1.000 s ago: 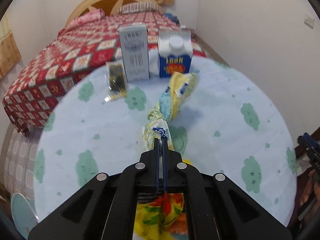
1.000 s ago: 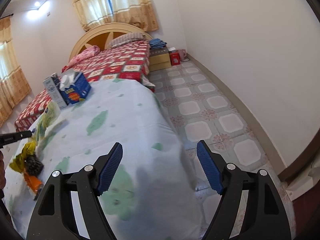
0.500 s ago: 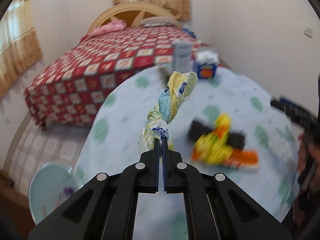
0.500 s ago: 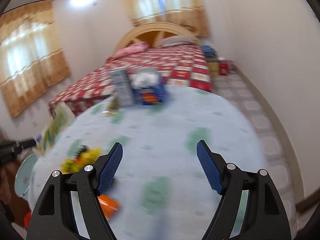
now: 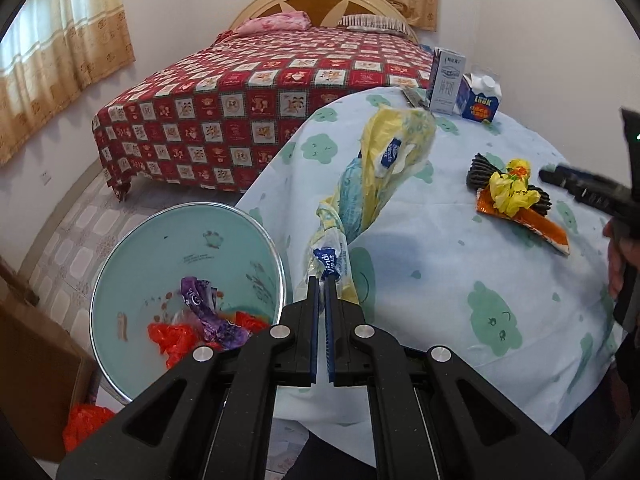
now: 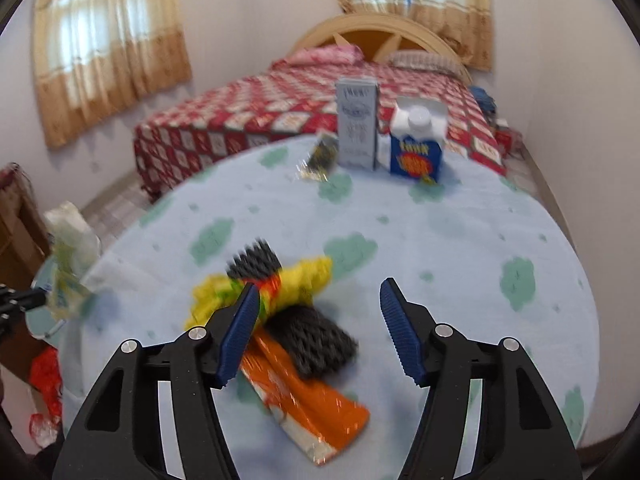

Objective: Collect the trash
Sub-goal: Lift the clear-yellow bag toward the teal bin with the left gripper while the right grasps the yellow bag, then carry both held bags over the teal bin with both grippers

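Count: two grippers. Left gripper (image 5: 323, 280) has its jaws clamped on the twisted end of one long yellow-and-clear plastic wrapper with blue labels (image 5: 380, 168); the wrapper sticks up and forward off the jaws, hanging in the air over the edge of the round surface with a pale blue cloth printed with green clouds (image 5: 440, 264). One round mint-green trash bin with a metal rim (image 5: 152, 248) stands on the floor just left of the surface, holding one purple wrapper (image 5: 208, 312) and red plastic scraps (image 5: 176, 336).

Right gripper (image 6: 316, 328): jaws apart and closing, nothing pressed between the pads. It hovers over one pile on the surface: crumpled yellow wrapper (image 6: 296, 284), two pieces of black mesh (image 6: 312, 336), one orange foil packet (image 6: 308, 412).

At the far edge of the surface: one tall grey carton (image 6: 357, 128), one blue-and-white carton with a white cap (image 6: 418, 144), one small dark foil sachet (image 6: 320, 156) lying flat beside them. One bed with a red checked cover (image 5: 256, 104) behind.

Versus a second ago: left gripper has swung left from mid-surface to the edge, with the bin now in full view below it; same grip on the wrapper. Right gripper has swung from the floor side to over the pile, jaws narrower.
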The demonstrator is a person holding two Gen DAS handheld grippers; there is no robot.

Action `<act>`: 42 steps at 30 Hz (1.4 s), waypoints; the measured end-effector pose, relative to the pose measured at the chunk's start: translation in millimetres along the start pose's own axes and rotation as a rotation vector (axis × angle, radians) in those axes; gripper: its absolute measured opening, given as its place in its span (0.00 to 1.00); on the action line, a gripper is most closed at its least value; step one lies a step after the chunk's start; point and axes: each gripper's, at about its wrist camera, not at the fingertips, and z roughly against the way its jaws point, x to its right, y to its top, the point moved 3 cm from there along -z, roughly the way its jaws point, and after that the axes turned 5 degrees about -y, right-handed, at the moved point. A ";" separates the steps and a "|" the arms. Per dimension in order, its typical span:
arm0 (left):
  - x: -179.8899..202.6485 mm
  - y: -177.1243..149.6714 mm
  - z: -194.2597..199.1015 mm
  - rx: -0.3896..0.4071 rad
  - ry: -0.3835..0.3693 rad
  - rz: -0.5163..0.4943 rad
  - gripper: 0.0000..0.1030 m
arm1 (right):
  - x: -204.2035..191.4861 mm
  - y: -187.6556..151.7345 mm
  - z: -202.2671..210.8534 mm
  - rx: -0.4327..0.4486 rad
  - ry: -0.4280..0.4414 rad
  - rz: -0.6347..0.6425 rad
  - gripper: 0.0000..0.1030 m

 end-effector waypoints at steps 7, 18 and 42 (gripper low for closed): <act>14.8 11.0 8.0 0.056 -0.002 -0.029 0.02 | -38.8 2.3 -1.9 -0.015 0.101 -0.047 0.61; 10.7 11.4 13.4 0.069 0.018 -0.027 0.02 | -26.9 -0.6 15.7 0.011 0.062 0.000 0.60; -6.7 -0.1 36.1 0.086 0.091 -0.016 0.02 | -11.6 -8.2 20.7 0.044 0.142 -0.024 0.01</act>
